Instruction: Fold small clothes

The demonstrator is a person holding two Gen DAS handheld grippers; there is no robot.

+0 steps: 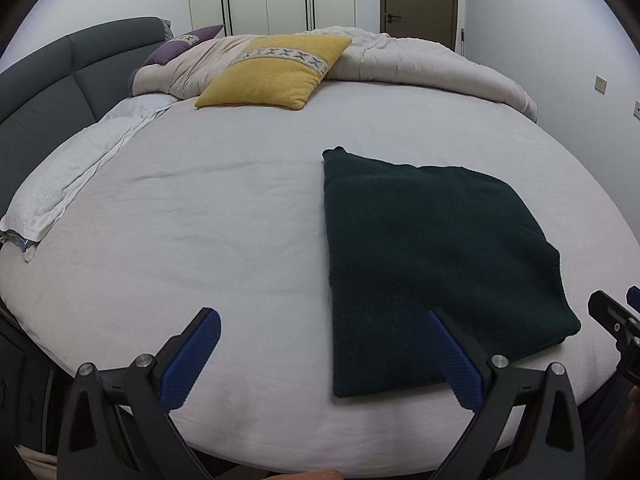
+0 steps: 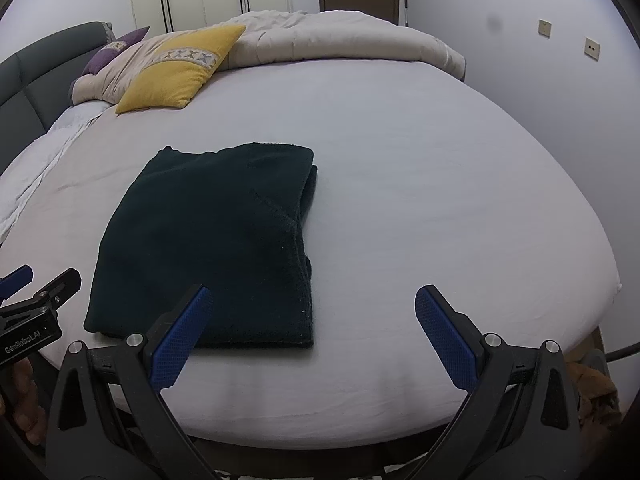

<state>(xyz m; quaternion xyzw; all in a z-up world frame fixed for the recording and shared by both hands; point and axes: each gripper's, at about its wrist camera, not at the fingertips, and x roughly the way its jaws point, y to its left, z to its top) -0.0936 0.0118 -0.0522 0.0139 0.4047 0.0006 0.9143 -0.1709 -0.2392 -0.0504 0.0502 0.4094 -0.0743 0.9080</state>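
Note:
A dark green knitted garment [image 1: 432, 264] lies folded into a flat rectangle on the pale bed sheet [image 1: 200, 220], near the bed's front edge; it also shows in the right wrist view [image 2: 208, 240]. My left gripper [image 1: 324, 316] is open and empty above the front edge, its right finger over the garment's near left corner. My right gripper [image 2: 314, 294] is open and empty, its left finger over the garment's near right part. Each gripper's tip shows at the side of the other's view.
A yellow cushion [image 1: 276, 74], a purple cushion [image 1: 182, 46] and a bunched beige duvet [image 1: 420, 60] lie at the far side. A white towel [image 1: 72, 168] lies by the grey headboard [image 1: 44, 92]. Wardrobes and a door stand behind.

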